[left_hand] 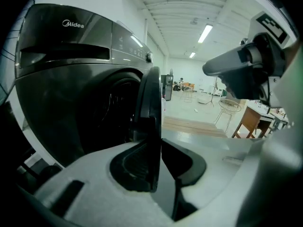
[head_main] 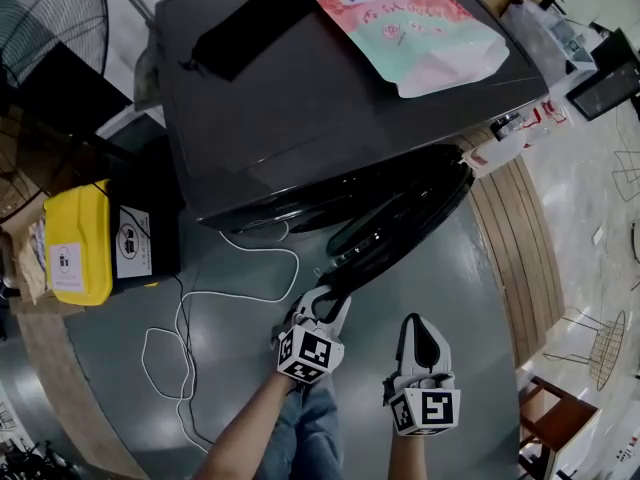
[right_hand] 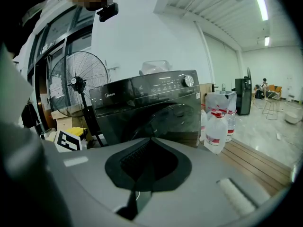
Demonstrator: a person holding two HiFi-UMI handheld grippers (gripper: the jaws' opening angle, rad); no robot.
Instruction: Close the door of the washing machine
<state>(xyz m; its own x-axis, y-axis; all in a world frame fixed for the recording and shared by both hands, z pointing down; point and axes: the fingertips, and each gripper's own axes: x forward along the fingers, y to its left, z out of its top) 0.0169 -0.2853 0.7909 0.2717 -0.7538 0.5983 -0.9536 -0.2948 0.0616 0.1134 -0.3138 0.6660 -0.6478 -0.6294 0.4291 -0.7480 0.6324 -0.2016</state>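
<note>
The dark grey washing machine (head_main: 330,98) stands at the top of the head view. Its round door (head_main: 400,213) hangs open, swung out toward me. My left gripper (head_main: 335,303) is at the door's outer edge. In the left gripper view the door (left_hand: 150,103) stands edge-on between the pads, and the left gripper (left_hand: 156,148) is shut on that edge. My right gripper (head_main: 420,330) hovers to the right of the left one, short of the door, touching nothing. In the right gripper view its pads (right_hand: 142,162) meet, and the door (right_hand: 175,117) lies ahead.
A pink detergent bag (head_main: 410,28) and a black strip (head_main: 240,23) lie on the machine's top. To its left are a yellow box (head_main: 80,243), a floor fan (head_main: 50,18) and a loose white cable (head_main: 200,318). Bottles (right_hand: 215,129) stand on wooden boards (head_main: 520,238) at its right.
</note>
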